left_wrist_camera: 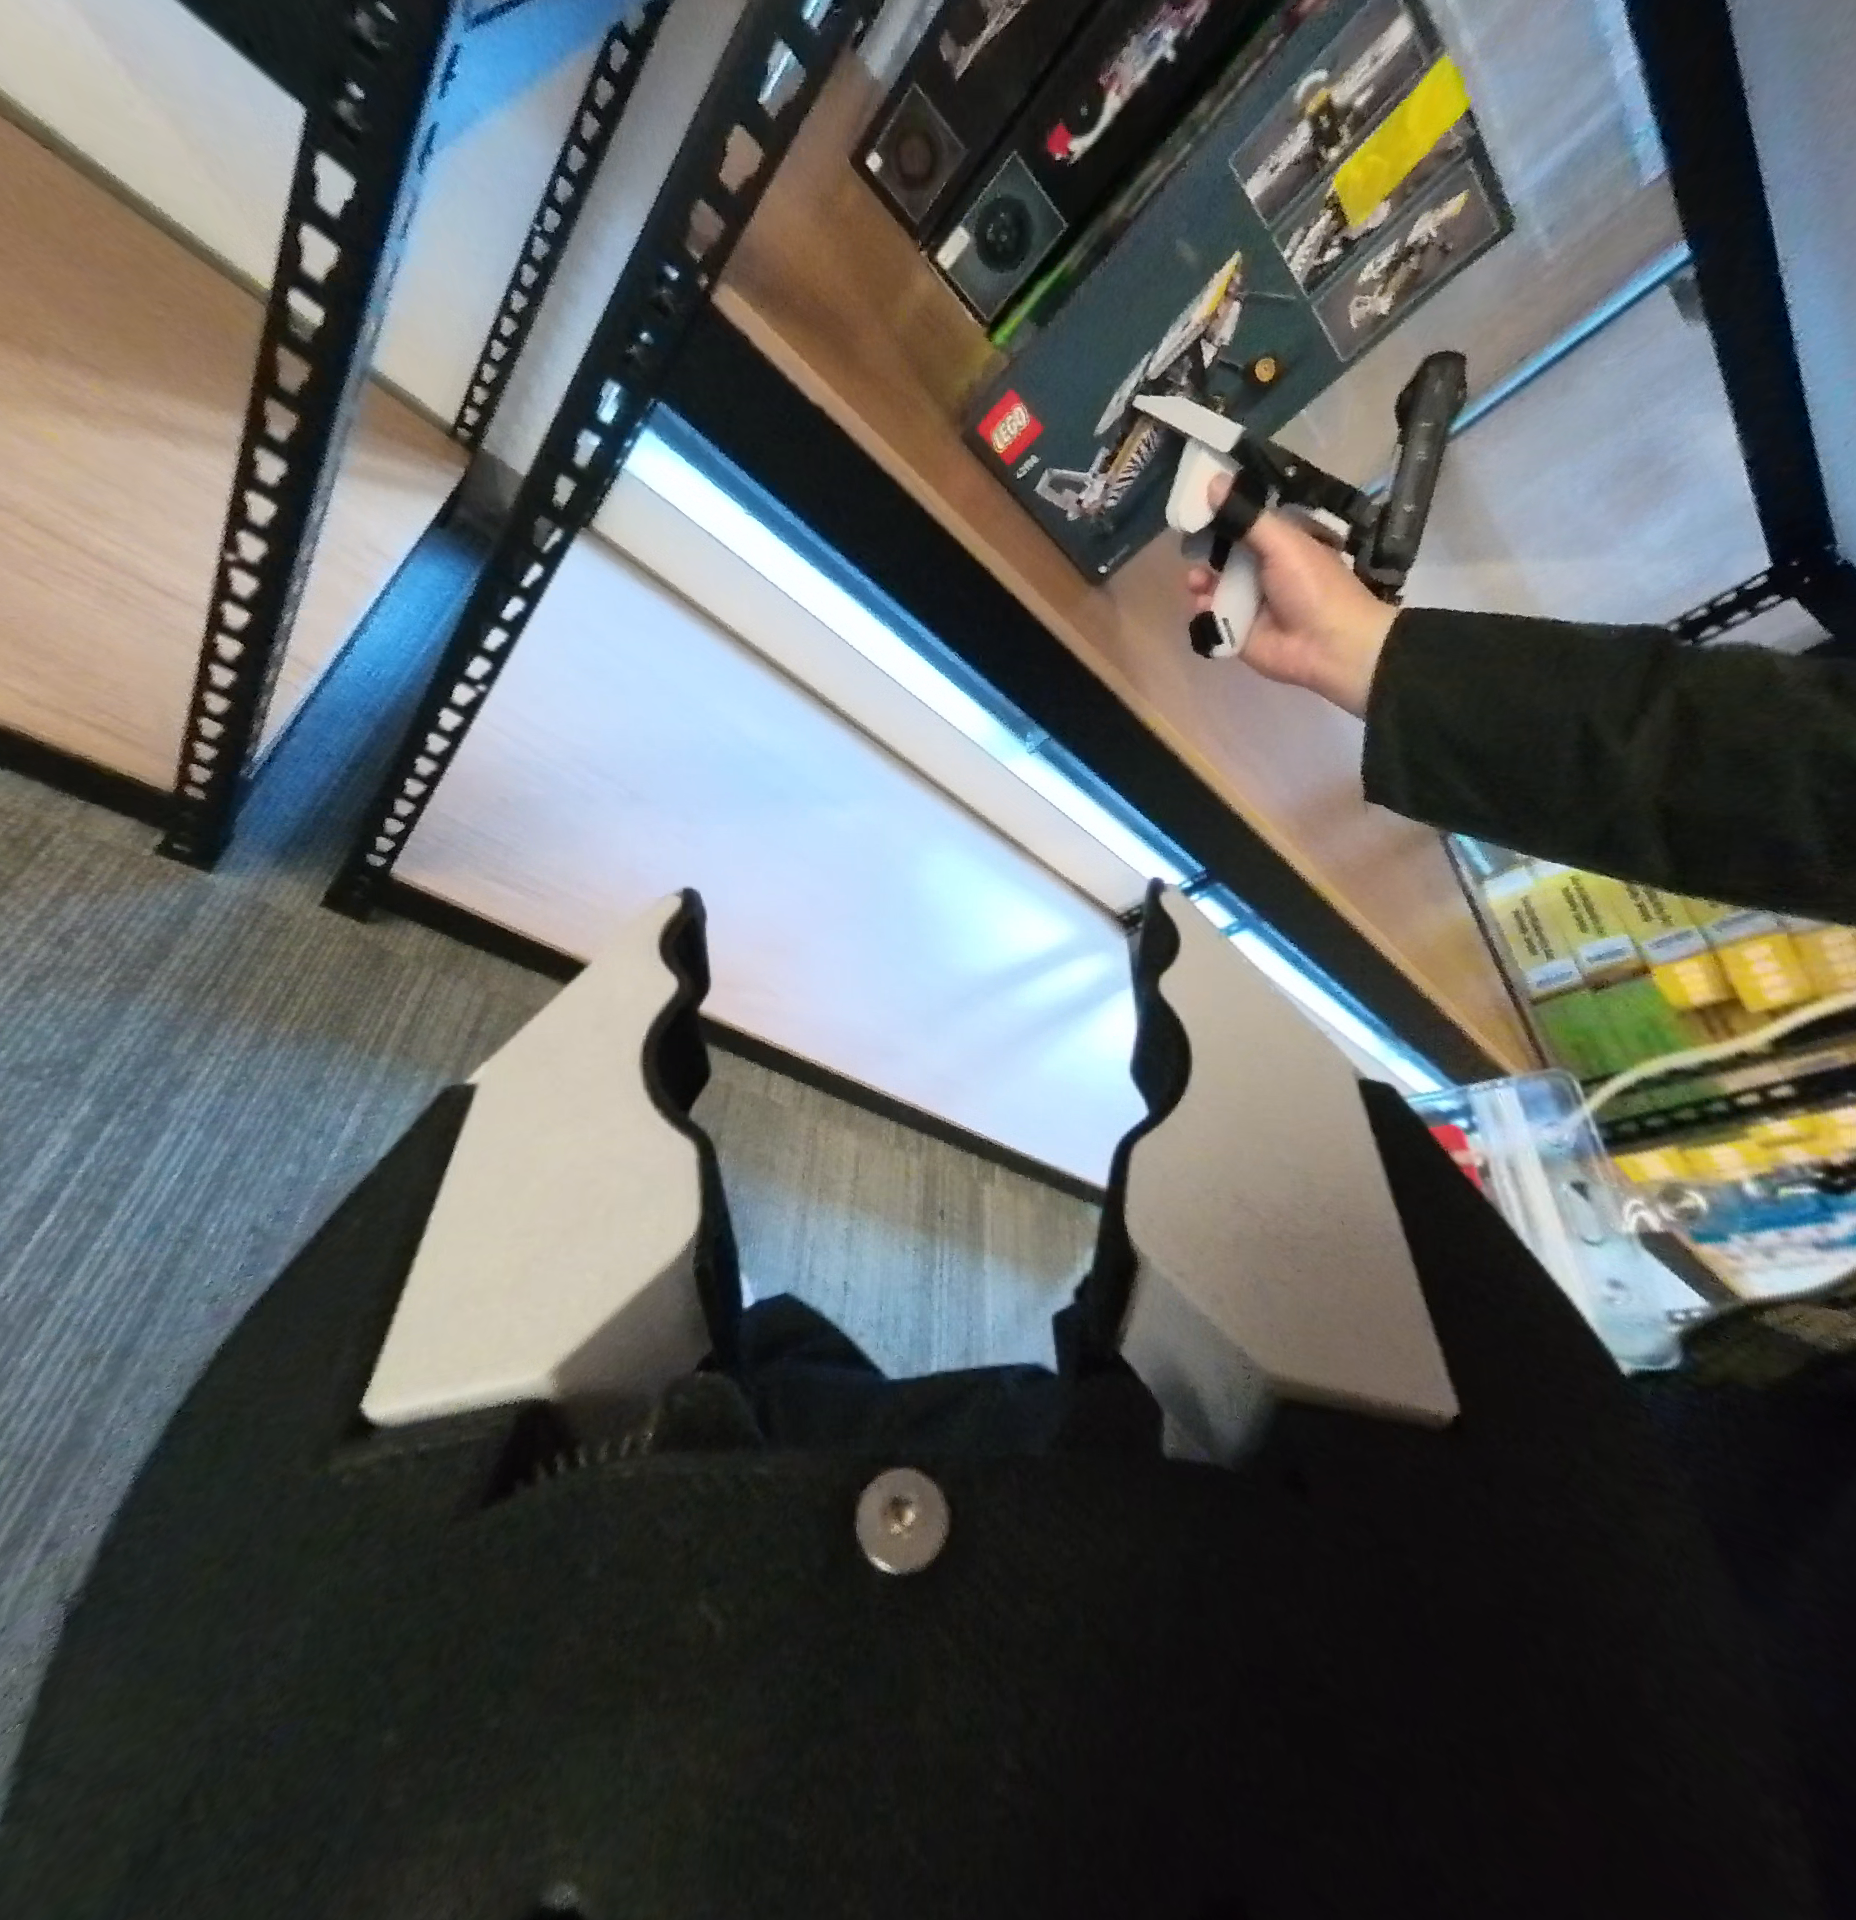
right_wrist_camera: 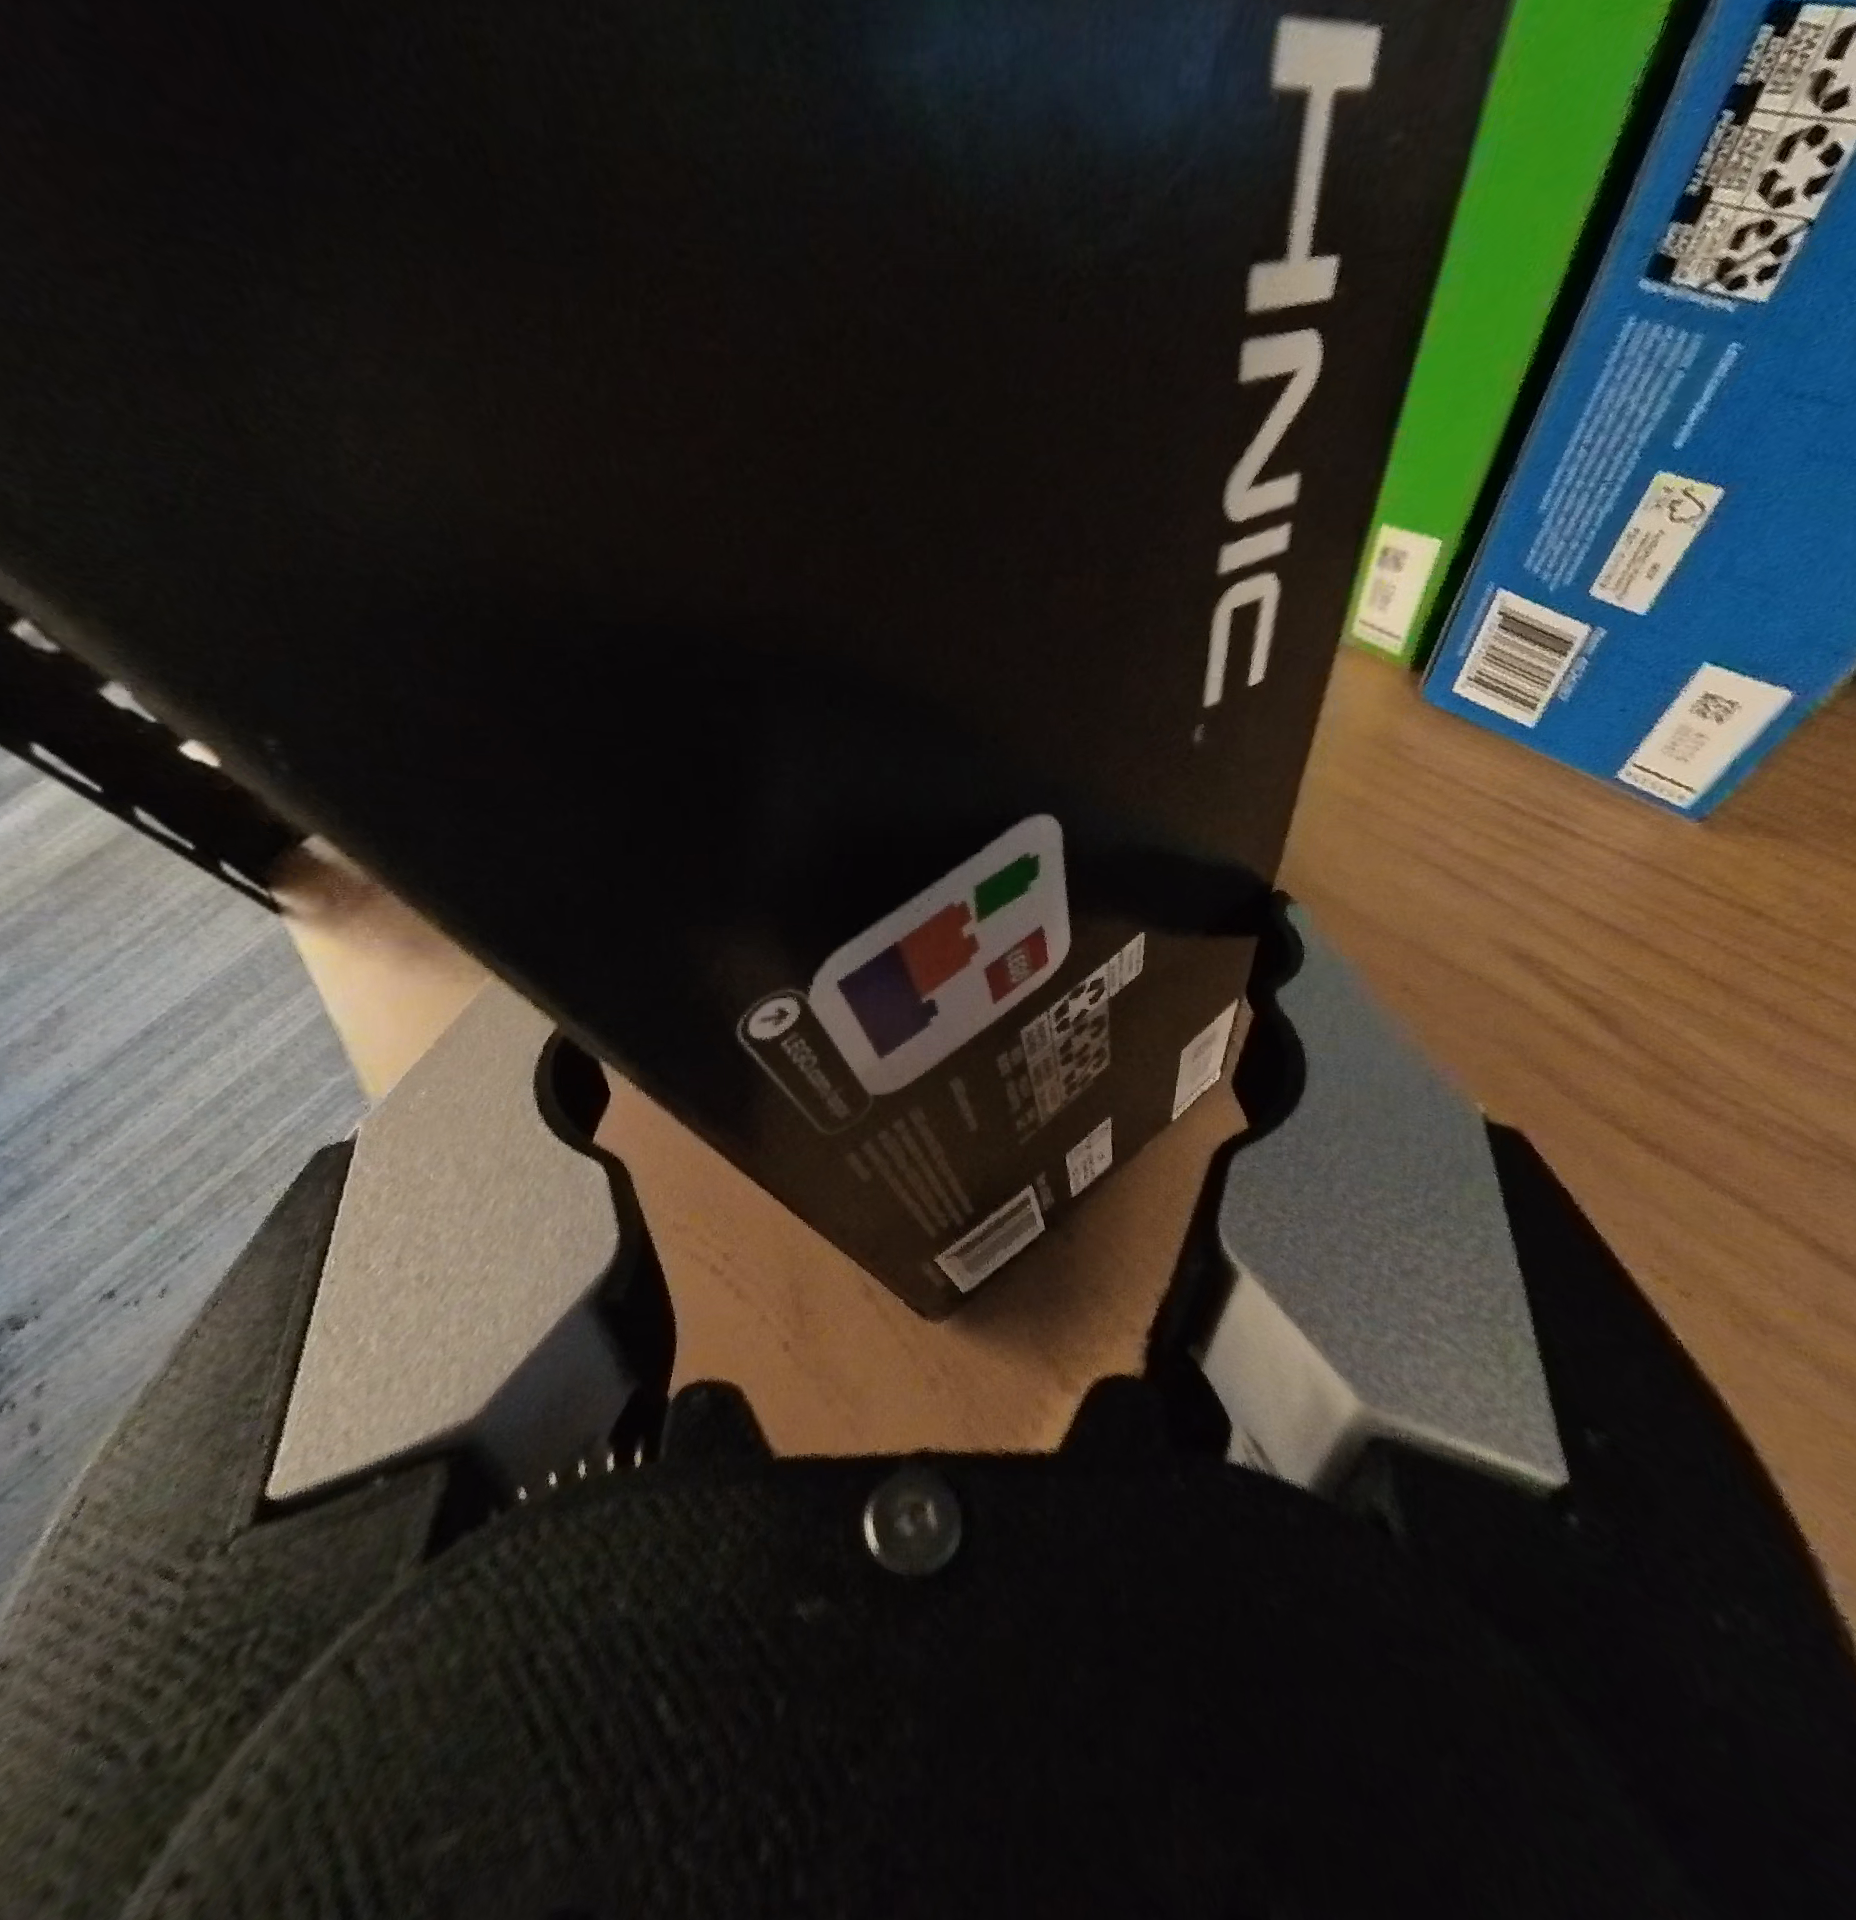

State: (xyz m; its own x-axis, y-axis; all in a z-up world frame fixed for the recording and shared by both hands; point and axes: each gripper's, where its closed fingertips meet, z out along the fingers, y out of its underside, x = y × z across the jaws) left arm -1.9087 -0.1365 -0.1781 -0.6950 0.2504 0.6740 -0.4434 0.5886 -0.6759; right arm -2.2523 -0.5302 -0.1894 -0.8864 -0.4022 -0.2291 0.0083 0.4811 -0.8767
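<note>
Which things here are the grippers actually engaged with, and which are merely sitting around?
Engaged: right gripper, open, astride the lower corner of the tall black cardboard box; left gripper, open, empty.

Sitting around: green cardboard box, blue cardboard box, wooden shelf board, black perforated metal rack post, grey carpet.
</note>
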